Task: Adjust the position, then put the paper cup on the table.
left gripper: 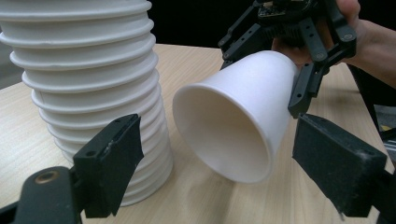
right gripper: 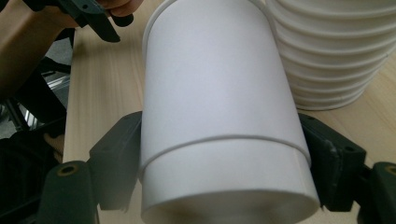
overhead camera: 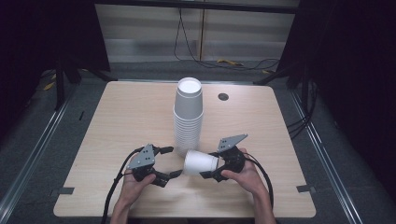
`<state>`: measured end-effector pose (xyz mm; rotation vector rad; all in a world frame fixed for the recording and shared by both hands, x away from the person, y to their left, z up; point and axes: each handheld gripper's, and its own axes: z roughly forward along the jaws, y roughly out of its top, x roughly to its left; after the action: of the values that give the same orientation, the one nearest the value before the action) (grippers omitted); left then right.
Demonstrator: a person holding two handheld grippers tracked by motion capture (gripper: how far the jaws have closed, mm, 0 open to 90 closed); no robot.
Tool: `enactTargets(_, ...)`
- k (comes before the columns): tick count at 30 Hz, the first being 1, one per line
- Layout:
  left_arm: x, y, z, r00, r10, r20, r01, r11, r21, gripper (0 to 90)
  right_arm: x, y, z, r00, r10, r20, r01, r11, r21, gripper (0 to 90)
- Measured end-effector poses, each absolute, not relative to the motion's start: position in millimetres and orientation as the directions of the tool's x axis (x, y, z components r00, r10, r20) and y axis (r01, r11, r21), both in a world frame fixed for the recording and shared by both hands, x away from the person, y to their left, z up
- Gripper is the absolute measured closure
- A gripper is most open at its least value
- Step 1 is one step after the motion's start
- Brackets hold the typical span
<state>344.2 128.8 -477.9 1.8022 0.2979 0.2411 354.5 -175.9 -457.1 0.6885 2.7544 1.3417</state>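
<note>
White paper cup (overhead camera: 200, 163) lying sideways, mouth toward open left claw (overhead camera: 171, 161), right claw (overhead camera: 211, 164) clamped on its base

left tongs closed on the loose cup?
No. In the left gripper view the left tongs stand wide open, clear of the cup, which the right tongs clamp near its base.

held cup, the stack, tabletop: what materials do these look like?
Held cup: looks like paper, matte white, with a rolled rim and a seam line near the base; any inner coating cannot be told. Right gripper clamps it near the base.
Cup stack: same matte white paper look, nested rims showing as ridges.
Tabletop: pale wood grain, probably laminate or veneer, with a low sheen.
</note>
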Motion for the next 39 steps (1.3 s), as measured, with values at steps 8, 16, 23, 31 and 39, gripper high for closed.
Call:
enactTargets(8,345,133,-475,0.946,0.323,-0.021,0.100,-0.229,0.968,15.7,353,-176,-461,-0.907,0.377,0.188,0.372,0.510,0.776,23.0)
enactTargets(16,342,134,-473,0.951,0.306,-0.031,0.101,-0.213,0.972,15.5,351,-176,-462,-0.907,0.375,0.191,0.367,0.484,0.794,23.0)
enactTargets(23,341,133,-472,0.951,0.306,-0.034,0.103,-0.211,0.972,15.5,349,-175,-464,-0.915,0.355,0.190,0.350,0.469,0.811,23.0)
enactTargets(31,341,132,-472,0.955,0.292,-0.057,0.116,-0.187,0.975,15.4,348,-176,-468,-0.919,0.339,0.203,0.343,0.429,0.836,23.0)
enactTargets(39,342,132,-471,0.946,0.320,-0.046,0.116,-0.204,0.972,15.5,346,-178,-470,-0.920,0.337,0.200,0.328,0.381,0.864,22.8)
